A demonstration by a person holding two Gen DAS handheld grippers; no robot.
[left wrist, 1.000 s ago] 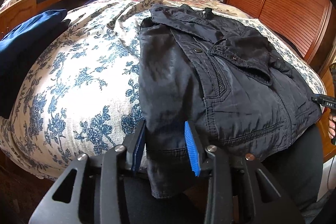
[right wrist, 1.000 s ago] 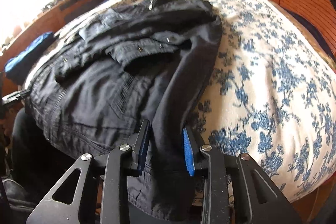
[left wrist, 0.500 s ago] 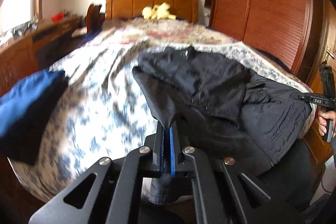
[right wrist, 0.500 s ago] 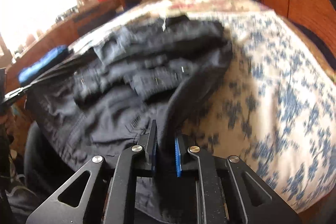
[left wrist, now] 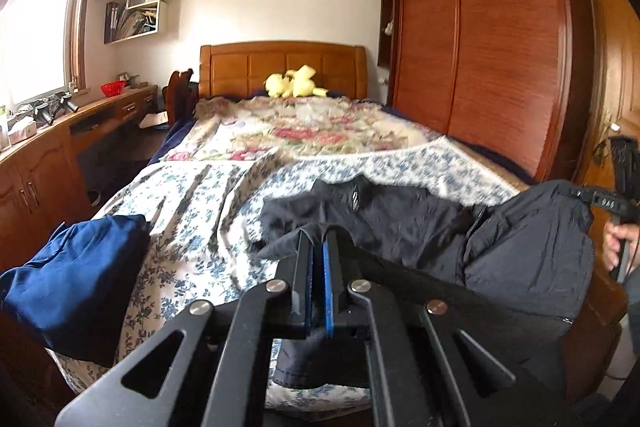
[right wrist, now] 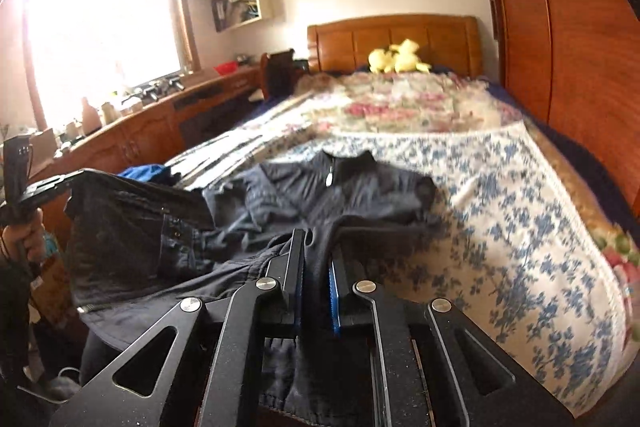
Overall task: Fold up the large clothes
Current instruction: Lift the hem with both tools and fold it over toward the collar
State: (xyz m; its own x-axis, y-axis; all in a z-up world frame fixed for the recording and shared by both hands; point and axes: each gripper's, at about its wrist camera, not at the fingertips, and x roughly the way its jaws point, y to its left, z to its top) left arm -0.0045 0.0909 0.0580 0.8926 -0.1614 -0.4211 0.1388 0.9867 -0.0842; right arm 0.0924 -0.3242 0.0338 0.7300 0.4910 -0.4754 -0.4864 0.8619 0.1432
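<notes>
On the floral bedspread (left wrist: 192, 211) your black jacket (left wrist: 400, 227) lies collar-far while your left gripper (left wrist: 318, 259) and right gripper (right wrist: 316, 267) both clamp its raised hem, so uneven lifting could slip the thin fabric free.

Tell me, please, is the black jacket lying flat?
No: the jacket has its hem pinched up by both the left gripper and right gripper.

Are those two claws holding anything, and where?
Yes: the left claw and right claw each pinch the black jacket's near bottom hem, one at each corner.
</notes>
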